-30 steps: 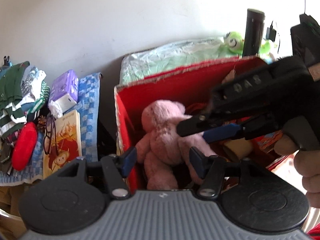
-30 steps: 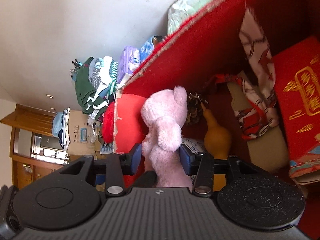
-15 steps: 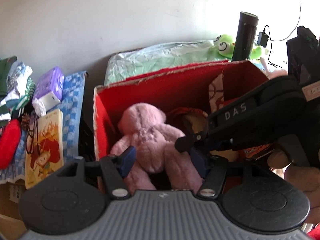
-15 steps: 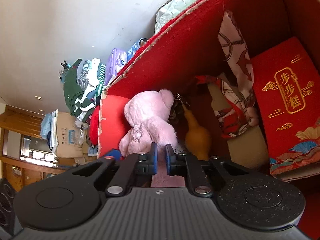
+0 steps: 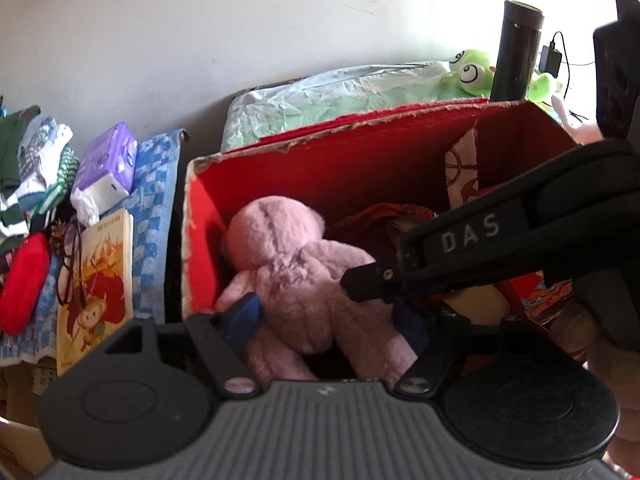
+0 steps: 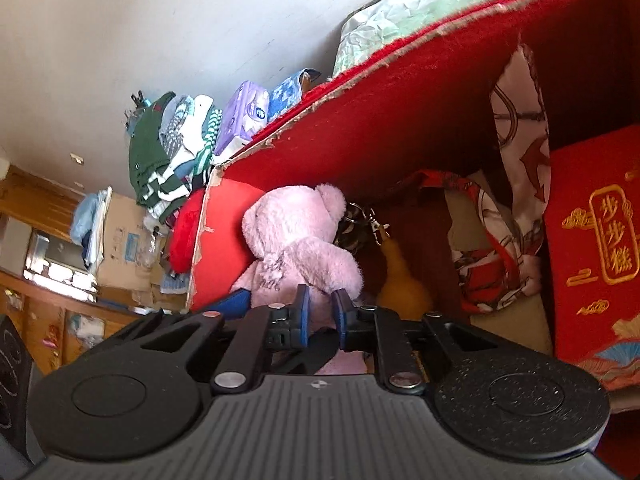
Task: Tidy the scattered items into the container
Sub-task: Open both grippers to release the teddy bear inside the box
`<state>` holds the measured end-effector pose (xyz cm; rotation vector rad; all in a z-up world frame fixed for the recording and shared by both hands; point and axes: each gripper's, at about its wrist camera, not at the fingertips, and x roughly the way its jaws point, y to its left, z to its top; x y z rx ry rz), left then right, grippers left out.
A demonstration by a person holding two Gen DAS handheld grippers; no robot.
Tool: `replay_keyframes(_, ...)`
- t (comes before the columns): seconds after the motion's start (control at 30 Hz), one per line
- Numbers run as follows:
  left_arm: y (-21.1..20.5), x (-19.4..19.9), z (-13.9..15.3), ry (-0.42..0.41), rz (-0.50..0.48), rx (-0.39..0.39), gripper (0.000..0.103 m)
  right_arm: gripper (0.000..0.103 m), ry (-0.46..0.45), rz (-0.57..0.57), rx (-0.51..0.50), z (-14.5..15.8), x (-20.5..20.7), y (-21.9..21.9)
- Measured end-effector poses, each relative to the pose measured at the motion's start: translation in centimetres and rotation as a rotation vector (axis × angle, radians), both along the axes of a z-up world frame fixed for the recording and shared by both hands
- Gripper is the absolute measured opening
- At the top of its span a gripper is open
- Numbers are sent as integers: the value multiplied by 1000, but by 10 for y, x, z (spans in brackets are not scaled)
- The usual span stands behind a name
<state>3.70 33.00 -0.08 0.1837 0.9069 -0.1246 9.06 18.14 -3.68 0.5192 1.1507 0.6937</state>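
A pink plush bear (image 5: 296,264) sits against the left wall inside the red cardboard box (image 5: 320,136). My left gripper (image 5: 326,318) reaches over the box's near side, its jaws opening wide. The bear's legs lie between the blue pads, which do not squeeze them. My right gripper (image 5: 356,284) comes in from the right, with its tip at the bear's back. In the right wrist view the bear (image 6: 296,240) leans in the corner of the box (image 6: 360,140). There the right gripper (image 6: 320,312) is opening, with a narrow gap and pink fur just behind it.
The box also holds a red gift box (image 6: 600,240), a yellow gourd (image 6: 400,280), a printed cloth (image 6: 520,128) and a keychain (image 6: 356,228). Left of it lie a cartoon book (image 5: 96,280), glasses (image 5: 68,264), a purple tissue pack (image 5: 108,160), a red pouch (image 5: 24,280) and clothes (image 5: 32,160). Behind stand a green frog plush (image 5: 472,72) and a black flask (image 5: 516,48).
The bear has settled lower in the box. My left jaws have spread wider around it. The right jaws closed from around the bear, then parted slightly.
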Motion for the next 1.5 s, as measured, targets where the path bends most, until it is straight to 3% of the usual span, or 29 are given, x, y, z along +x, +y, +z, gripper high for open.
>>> replay_keyframes(0.17,-9,5,-6,8,8,40,84,26,-76,62,-75,9,-1,6)
replay_keyframes(0.23,-11,6,-7,8,16,50,84,26,-83,59,-60,8,-1,5)
replay_keyframes(0.43,-13,7,-9,7,30,58,84,24,43,-25,91,-10,4,-14)
replay_keyframes(0.63,-14,6,-10,1,30,58,86,23,-58,6,14,-6,-1,-9)
replay_keyframes(1.5,-16,4,-9,-17,42,56,87,23,-77,12,-2,-5,-5,-11)
